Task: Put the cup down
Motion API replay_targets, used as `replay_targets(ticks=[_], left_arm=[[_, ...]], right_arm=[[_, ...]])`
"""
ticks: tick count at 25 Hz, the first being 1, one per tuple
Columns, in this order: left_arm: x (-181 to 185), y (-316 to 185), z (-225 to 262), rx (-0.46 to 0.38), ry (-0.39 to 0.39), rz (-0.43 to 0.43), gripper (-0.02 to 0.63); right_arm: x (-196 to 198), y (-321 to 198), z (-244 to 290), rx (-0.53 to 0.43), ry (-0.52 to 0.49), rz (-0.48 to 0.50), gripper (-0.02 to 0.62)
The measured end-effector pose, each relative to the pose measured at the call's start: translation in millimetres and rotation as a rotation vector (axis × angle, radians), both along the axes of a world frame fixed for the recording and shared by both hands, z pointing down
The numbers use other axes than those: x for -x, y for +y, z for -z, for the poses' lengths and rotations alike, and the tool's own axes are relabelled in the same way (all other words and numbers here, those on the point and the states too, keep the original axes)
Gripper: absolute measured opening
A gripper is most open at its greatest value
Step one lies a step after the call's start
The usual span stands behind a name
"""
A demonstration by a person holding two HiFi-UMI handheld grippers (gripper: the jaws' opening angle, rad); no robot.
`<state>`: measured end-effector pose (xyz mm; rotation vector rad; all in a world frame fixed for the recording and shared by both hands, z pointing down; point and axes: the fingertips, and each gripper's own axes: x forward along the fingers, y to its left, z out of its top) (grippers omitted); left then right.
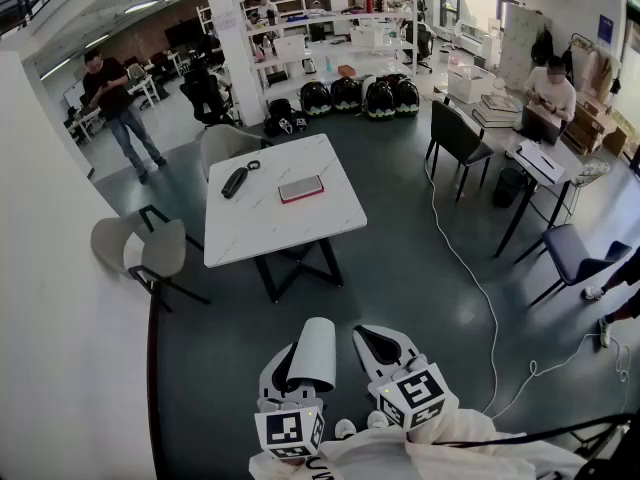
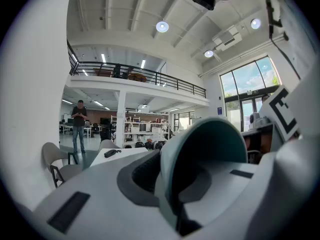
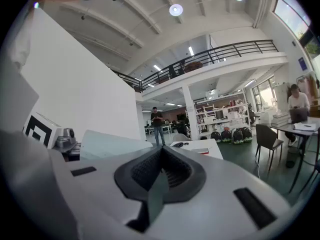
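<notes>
A pale green-white cup [image 1: 314, 352] is clamped in my left gripper [image 1: 298, 370], held in the air low in the head view, well short of the white marble table [image 1: 270, 230]. In the left gripper view the cup [image 2: 209, 151] lies on its side between the jaws, its dark inside showing, and the pads press on its wall; the left gripper [image 2: 167, 181] is shut on it. Just to its right, my right gripper [image 1: 384, 344] has its jaws together with nothing between them, as the right gripper view [image 3: 160, 170] confirms. There the cup [image 3: 107, 144] shows at the left.
On the table lie a black object [image 1: 236, 180] and a red flat case [image 1: 301, 188]. Grey chairs [image 1: 150, 250] stand at its left and far sides. A white wall [image 1: 60, 298] runs along the left. A cable [image 1: 470, 278] crosses the floor; a desk with a seated person [image 1: 550, 93] is at right.
</notes>
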<state>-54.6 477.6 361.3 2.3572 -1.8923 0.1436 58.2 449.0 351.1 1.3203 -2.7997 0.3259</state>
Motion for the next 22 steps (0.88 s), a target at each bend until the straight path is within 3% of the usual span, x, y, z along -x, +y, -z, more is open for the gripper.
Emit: replay_targets(ticks=[22], left_arm=[[-7.2,-24.9,-6.8,0.0,-0.014,0.078,0.031]], right_arm=[[-37.7,-31.9,-8.0,-0.01,-0.015,0.001,0.005]])
